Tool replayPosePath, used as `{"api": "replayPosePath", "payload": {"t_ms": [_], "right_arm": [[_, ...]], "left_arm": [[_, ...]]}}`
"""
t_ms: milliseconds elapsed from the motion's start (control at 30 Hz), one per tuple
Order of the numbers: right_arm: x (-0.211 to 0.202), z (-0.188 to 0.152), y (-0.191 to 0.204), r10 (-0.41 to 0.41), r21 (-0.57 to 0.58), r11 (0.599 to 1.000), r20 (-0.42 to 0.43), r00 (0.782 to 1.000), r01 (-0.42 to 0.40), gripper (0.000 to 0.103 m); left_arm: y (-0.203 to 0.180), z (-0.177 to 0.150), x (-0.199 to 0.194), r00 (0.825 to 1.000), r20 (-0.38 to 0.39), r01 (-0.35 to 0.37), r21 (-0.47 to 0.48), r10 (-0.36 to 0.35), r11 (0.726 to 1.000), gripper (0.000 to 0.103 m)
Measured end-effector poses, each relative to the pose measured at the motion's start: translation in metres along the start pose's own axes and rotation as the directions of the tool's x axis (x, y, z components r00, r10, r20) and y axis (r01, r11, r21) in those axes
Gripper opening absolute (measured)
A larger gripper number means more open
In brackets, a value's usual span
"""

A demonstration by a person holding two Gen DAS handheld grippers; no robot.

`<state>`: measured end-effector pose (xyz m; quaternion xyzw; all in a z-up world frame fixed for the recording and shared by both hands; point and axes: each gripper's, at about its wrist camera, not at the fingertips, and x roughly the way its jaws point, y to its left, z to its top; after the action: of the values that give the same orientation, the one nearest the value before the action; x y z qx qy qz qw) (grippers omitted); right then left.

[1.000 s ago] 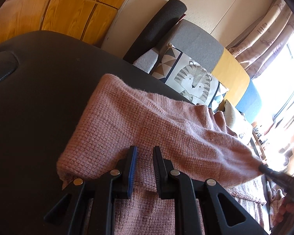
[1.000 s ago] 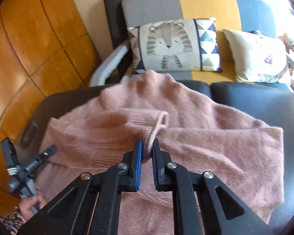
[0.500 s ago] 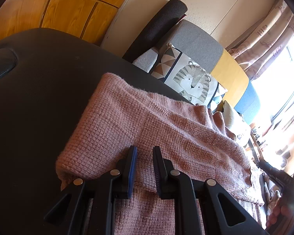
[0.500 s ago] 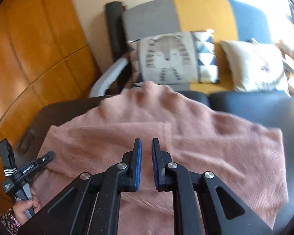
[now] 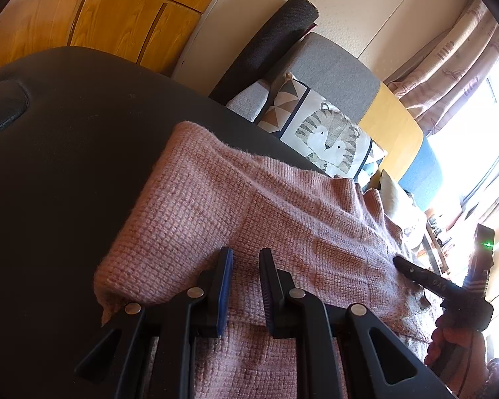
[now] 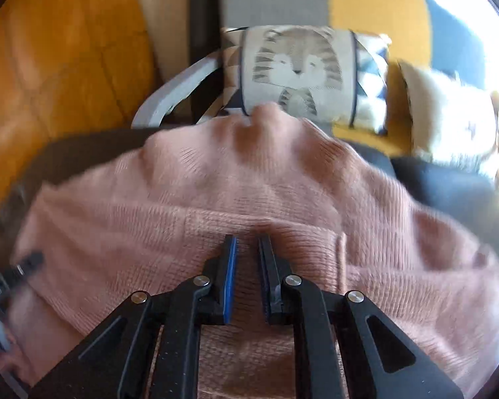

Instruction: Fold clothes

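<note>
Left gripper (image 5: 244,286): jaws were seen slightly parted over the pink sweater (image 5: 256,219), nothing clamped
Sweater: was spread on the dark table (image 5: 60,153), a fold laid across it
Right gripper (image 6: 248,274): jaws, just opened a little, were held narrowly apart above the knit
Risk: loose knit could be snagged and the fold dragged open
Surroundings: tiger cushion (image 6: 296,66) and sofa (image 6: 376,6) were behind, nothing blocking

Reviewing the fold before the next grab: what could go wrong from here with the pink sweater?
1. The right gripper sits low on the pink sweater with its fingers only narrowly apart and nothing between them; closing here may pinch several knit layers.
2. The sweater's far edge bunches at the dark surface's back rim, so a pull might drag it off.
3. The left gripper rests near a folded edge and could undo it.
</note>
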<state>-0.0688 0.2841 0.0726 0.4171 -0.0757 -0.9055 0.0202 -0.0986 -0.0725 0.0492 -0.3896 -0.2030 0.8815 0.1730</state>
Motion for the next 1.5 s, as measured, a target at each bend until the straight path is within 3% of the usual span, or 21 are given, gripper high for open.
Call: {"api": "replayPosePath", "payload": {"t_ms": [167, 300, 400, 567, 667, 767, 833, 933, 1000, 1033, 1200, 1267, 1400, 1500], "right_arm": [[-0.022, -0.006, 0.004, 0.008, 0.046, 0.999, 0.032, 0.999, -0.009, 0.017], [-0.043, -0.024, 0.014, 0.015, -0.012, 1.000, 0.071, 0.997, -0.015, 0.017], [-0.033, -0.037, 0.015, -0.025, -0.046, 0.999, 0.031, 0.999, 0.026, 0.017], [-0.027, -0.045, 0.017, -0.058, -0.068, 0.996, 0.056, 0.997, 0.062, 0.017], [-0.025, -0.047, 0.023, -0.096, -0.094, 0.990, 0.072, 0.993, 0.103, 0.017], [-0.023, -0.046, 0.022, -0.103, -0.092, 0.990, 0.081, 0.991, 0.110, 0.017], [-0.025, -0.048, 0.020, -0.091, -0.080, 0.992, 0.085, 0.992, 0.097, 0.017], [-0.025, -0.048, 0.016, -0.069, -0.063, 0.995, 0.086, 0.994, 0.074, 0.017], [-0.025, -0.048, 0.016, -0.068, -0.063, 0.995, 0.087, 0.994, 0.074, 0.017], [-0.024, -0.048, 0.017, -0.072, -0.067, 0.995, 0.088, 0.994, 0.078, 0.017], [-0.023, -0.048, 0.021, -0.088, -0.080, 0.992, 0.091, 0.992, 0.095, 0.017], [-0.024, -0.048, 0.019, -0.079, -0.074, 0.994, 0.089, 0.993, 0.086, 0.017], [-0.024, -0.047, 0.017, -0.073, -0.073, 0.994, 0.083, 0.994, 0.080, 0.017], [-0.024, -0.047, 0.017, -0.073, -0.075, 0.994, 0.083, 0.994, 0.079, 0.017]], "left_arm": [[0.002, 0.000, 0.000, 1.000, 0.008, -0.001, -0.025, 0.001, 1.000, 0.016], [0.000, 0.001, 0.000, 1.000, 0.008, -0.002, -0.026, 0.003, 1.000, 0.016], [0.000, 0.001, -0.001, 1.000, 0.007, 0.006, -0.036, -0.005, 0.999, 0.016], [-0.005, 0.004, -0.007, 1.000, -0.005, -0.015, -0.054, 0.015, 0.998, 0.016], [-0.033, 0.010, -0.007, 1.000, -0.014, 0.018, 0.009, -0.018, 1.000, 0.016], [-0.079, 0.020, 0.003, 0.998, -0.016, 0.067, 0.141, -0.066, 0.988, 0.018], [-0.105, 0.024, 0.023, 0.999, -0.040, 0.027, 0.222, -0.019, 0.975, 0.018], [-0.110, 0.028, 0.056, 0.994, -0.087, -0.044, 0.250, 0.068, 0.967, 0.018], [-0.095, 0.031, 0.067, 0.991, -0.110, -0.050, 0.211, 0.075, 0.976, 0.016], [-0.086, 0.035, 0.064, 0.994, -0.105, -0.014, 0.165, 0.031, 0.986, 0.017], [-0.045, 0.053, 0.053, 0.997, -0.061, -0.042, 0.074, 0.047, 0.996, 0.016], [-0.019, 0.057, 0.044, 0.999, -0.040, -0.023, -0.008, 0.023, 1.000, 0.016], [0.031, 0.058, 0.025, 1.000, 0.015, 0.020, -0.185, -0.017, 0.982, 0.014], [0.036, 0.062, 0.018, 1.000, 0.002, -0.007, -0.181, 0.008, 0.983, 0.011]]}}
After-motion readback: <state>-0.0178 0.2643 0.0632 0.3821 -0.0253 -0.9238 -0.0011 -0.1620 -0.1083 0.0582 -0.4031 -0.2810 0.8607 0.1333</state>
